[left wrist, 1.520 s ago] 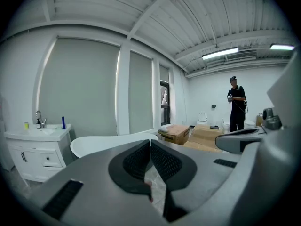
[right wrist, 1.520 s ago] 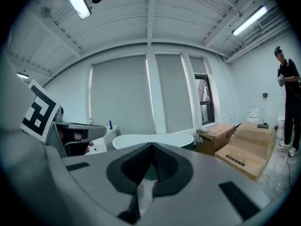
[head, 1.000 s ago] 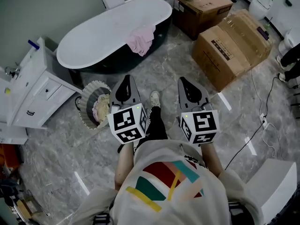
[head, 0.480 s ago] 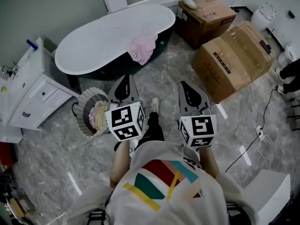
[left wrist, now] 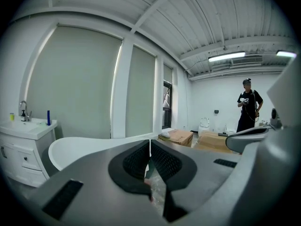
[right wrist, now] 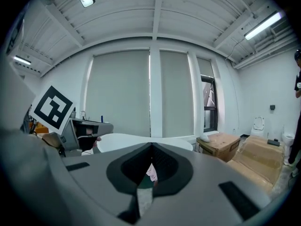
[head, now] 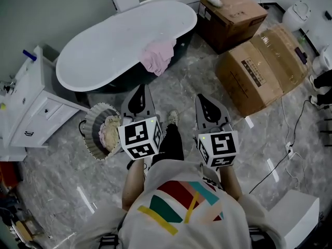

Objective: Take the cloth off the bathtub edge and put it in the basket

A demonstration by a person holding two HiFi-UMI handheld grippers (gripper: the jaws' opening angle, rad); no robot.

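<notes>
The cloth (head: 158, 56) hangs on the bathtub (head: 104, 45), untaken; the basket (head: 93, 126) waits. My left gripper (head: 140, 86) and right gripper (head: 201, 96) are closed, empty.

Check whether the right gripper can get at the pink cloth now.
Probably yes: only bare floor lies between the right gripper and the cloth on the bathtub, but its jaws are shut.

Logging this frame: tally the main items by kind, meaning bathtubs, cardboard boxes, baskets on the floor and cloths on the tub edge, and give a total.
Bathtub: 1
Cardboard boxes: 2
Basket: 1
Pink cloth on the tub edge: 1
Total: 5
</notes>
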